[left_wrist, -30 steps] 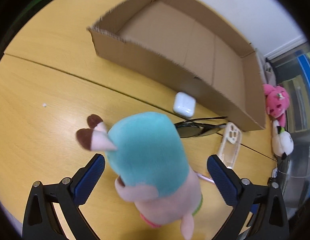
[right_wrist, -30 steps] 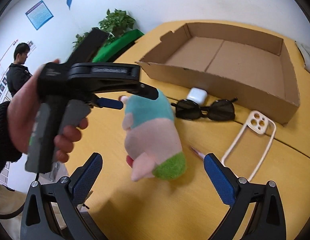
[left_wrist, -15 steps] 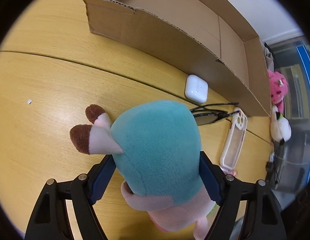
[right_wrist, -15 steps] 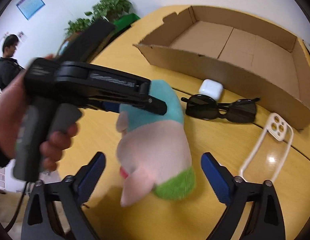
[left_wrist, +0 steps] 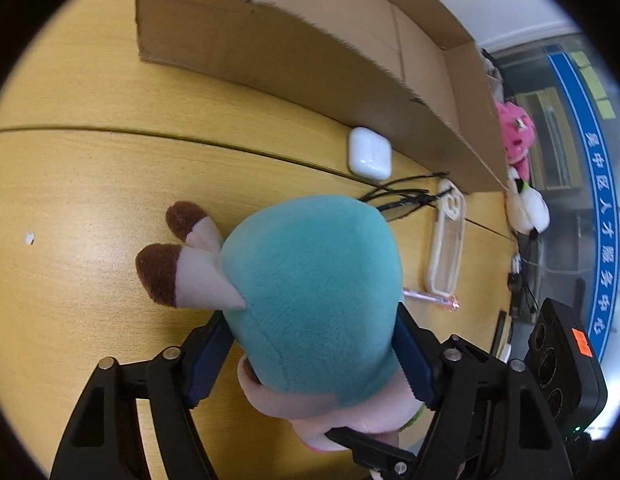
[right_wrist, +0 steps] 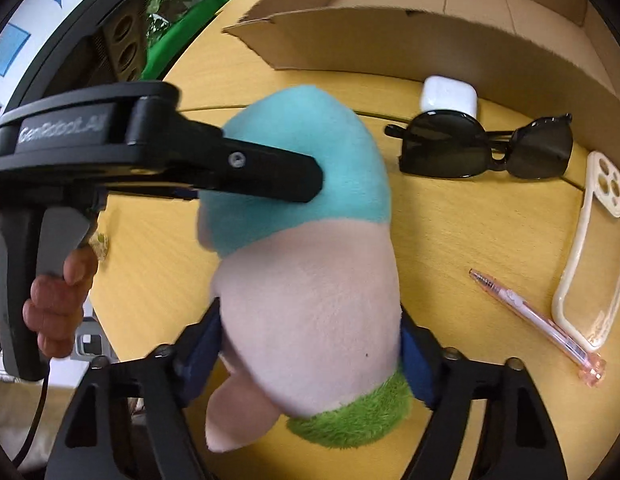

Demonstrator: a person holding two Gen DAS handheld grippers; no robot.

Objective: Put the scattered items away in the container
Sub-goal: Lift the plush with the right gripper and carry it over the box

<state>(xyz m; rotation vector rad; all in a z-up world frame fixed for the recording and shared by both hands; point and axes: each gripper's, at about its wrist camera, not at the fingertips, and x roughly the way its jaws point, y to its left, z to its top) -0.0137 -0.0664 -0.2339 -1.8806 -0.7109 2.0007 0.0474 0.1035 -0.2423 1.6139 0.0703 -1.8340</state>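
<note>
**Two handheld grippers closing on a plush toy**

Nearest in the right wrist view, the right gripper (right_wrist: 310, 344) points steeply down. Its blue-padded fingers (right_wrist: 200, 350) are closing on the pink lower body of a plush toy (right_wrist: 310, 280), pressing both sides just above its green base. At nine o'clock a hand (right_wrist: 56, 304) grips the handle of the left gripper (left_wrist: 310, 360), whose fingers (left_wrist: 413, 364) are likewise closing, clamped on the toy's teal head.

The toy lies on the yellow desk (left_wrist: 90, 200) with its long axis running away from the right wrist camera, green base nearest, teal head toward twelve o'clock. In the left wrist view its brown-tipped ears point toward nine o'clock.

Farther out at three o'clock lie a pink pen (right_wrist: 537, 320) and a clear phone case (right_wrist: 589, 252). Beyond are black sunglasses (right_wrist: 485, 152), then a white earbud case (right_wrist: 449, 94). Farthest, at twelve o'clock, sits the open cardboard box (right_wrist: 429, 40).
</note>
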